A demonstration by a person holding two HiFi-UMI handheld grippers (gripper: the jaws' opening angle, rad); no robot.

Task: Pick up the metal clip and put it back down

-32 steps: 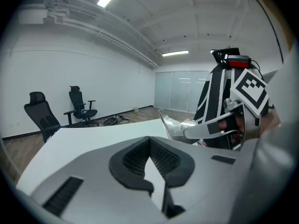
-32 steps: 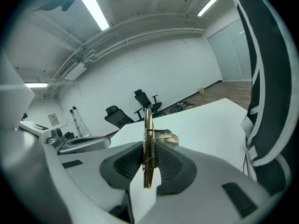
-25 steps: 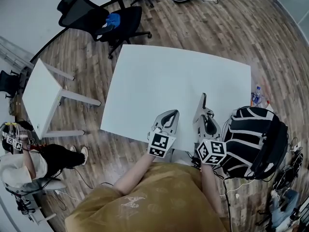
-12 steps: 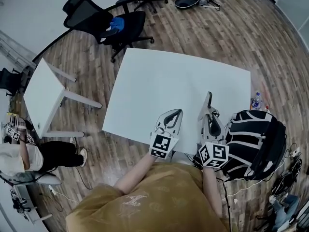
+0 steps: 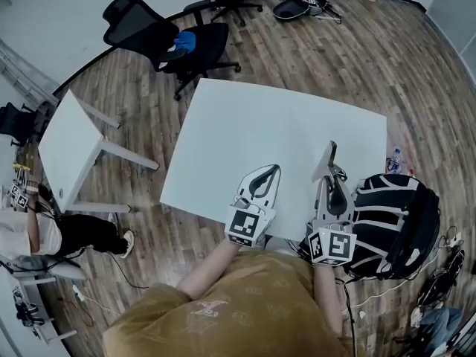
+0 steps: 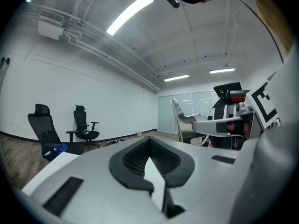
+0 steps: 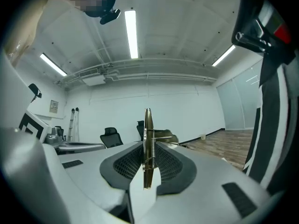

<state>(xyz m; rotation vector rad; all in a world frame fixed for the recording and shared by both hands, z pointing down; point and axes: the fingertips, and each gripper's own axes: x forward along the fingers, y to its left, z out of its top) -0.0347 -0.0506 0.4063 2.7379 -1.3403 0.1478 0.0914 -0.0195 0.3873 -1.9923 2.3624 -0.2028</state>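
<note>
White table (image 5: 253, 125): the surface to which the clip must return. Left gripper (image 5: 272, 169), over the near edge, jaws together on nothing; it appears idle and kept aside. Right gripper (image 5: 328, 178), to its right, jaws clamped on the metal clip (image 5: 326, 161), which stands edge-on between the pads, apparently raised off the table's near right part; setting down remains

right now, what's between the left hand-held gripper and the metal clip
Nothing. In the head view only bare white table shows between the left hand-held gripper and the metal clip, which the right hand-held gripper grips.
</note>
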